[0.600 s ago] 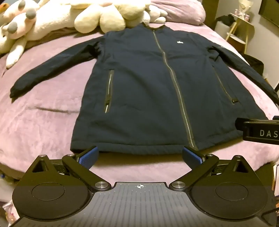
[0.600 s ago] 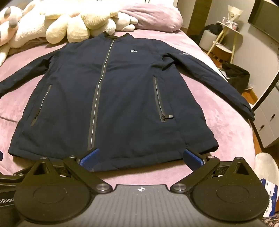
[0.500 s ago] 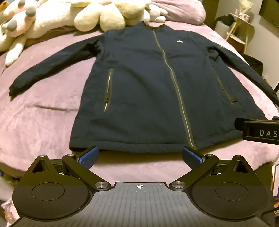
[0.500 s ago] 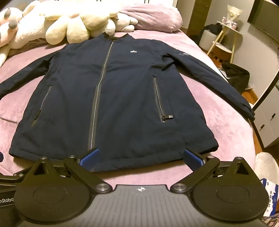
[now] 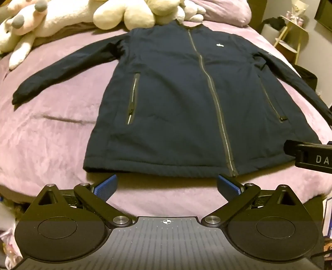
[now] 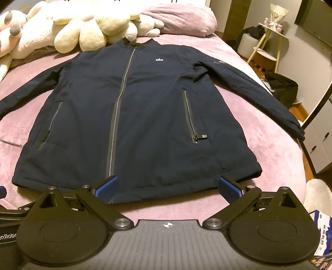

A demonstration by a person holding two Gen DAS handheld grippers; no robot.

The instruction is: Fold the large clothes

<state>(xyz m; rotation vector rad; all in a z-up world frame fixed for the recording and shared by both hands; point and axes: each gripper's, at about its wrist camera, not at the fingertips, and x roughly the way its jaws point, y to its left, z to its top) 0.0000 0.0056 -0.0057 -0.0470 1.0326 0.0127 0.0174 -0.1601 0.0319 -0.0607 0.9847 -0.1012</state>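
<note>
A dark navy zip jacket lies flat and face up on a purple bed cover, zipped, collar at the far end, both sleeves spread outward. My left gripper hovers open just short of the hem, nothing between its blue pads. The right gripper is also open, its pads over the hem's near edge without pinching cloth. In the left wrist view the black body of the right gripper pokes in at the right edge.
Cream and pink plush toys and a purple pillow line the head of the bed. To the right stand a small wooden side table, a dark bag on the floor and white drawers.
The left view has shifted slightly, so the jacket sits a little lower and farther left in frame. The right view is almost unchanged. Both grippers stay open.
</note>
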